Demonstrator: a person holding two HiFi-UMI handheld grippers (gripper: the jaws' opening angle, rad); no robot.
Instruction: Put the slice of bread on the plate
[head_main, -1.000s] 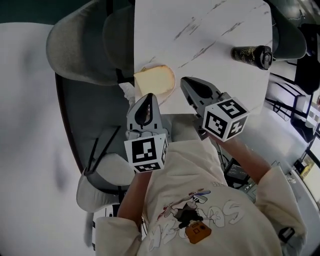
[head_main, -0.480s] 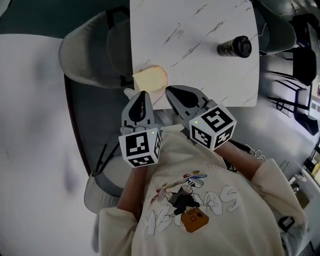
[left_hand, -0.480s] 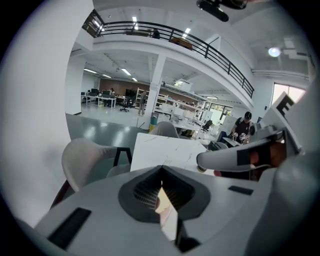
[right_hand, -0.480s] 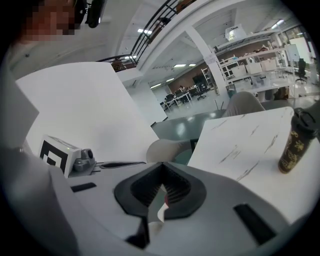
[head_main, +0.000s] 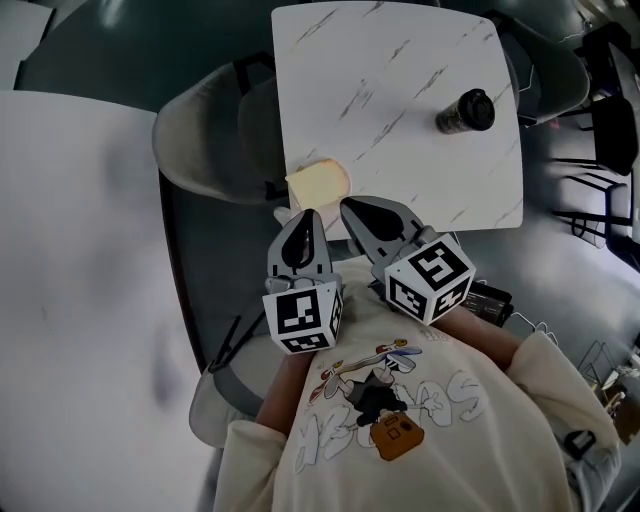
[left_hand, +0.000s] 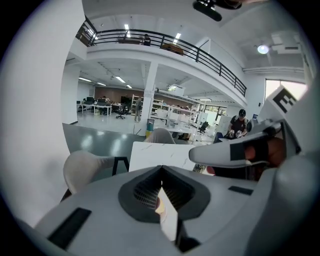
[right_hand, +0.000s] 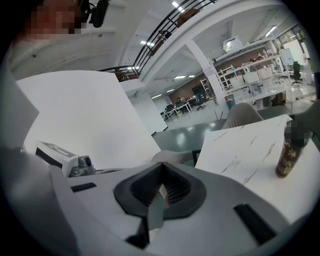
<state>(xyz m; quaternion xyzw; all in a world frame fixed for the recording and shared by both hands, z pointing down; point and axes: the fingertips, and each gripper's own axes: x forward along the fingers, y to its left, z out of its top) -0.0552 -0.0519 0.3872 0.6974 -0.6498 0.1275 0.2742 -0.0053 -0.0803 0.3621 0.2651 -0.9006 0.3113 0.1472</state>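
Note:
A pale slice of bread (head_main: 318, 182) lies on the near left corner of the white marble table (head_main: 400, 70). I cannot make out a plate in any view. My left gripper (head_main: 303, 222) (left_hand: 161, 172) hangs just short of the bread, off the table's edge, shut and empty. To its right, my right gripper (head_main: 350, 207) (right_hand: 162, 171) hovers at the table's near edge beside the bread, also shut with nothing in it. The left gripper view shows the right gripper (left_hand: 225, 152) crossing at the right.
A dark bottle (head_main: 465, 111) (right_hand: 287, 160) stands on the table's right side. A grey chair (head_main: 205, 140) sits against the table's left edge, another chair (head_main: 560, 70) is at the far right, and a third (head_main: 215, 400) is behind at lower left.
Both grippers have risen and drawn back from the bread towards the person, staying shut. The bread has stayed where it was on the table corner.

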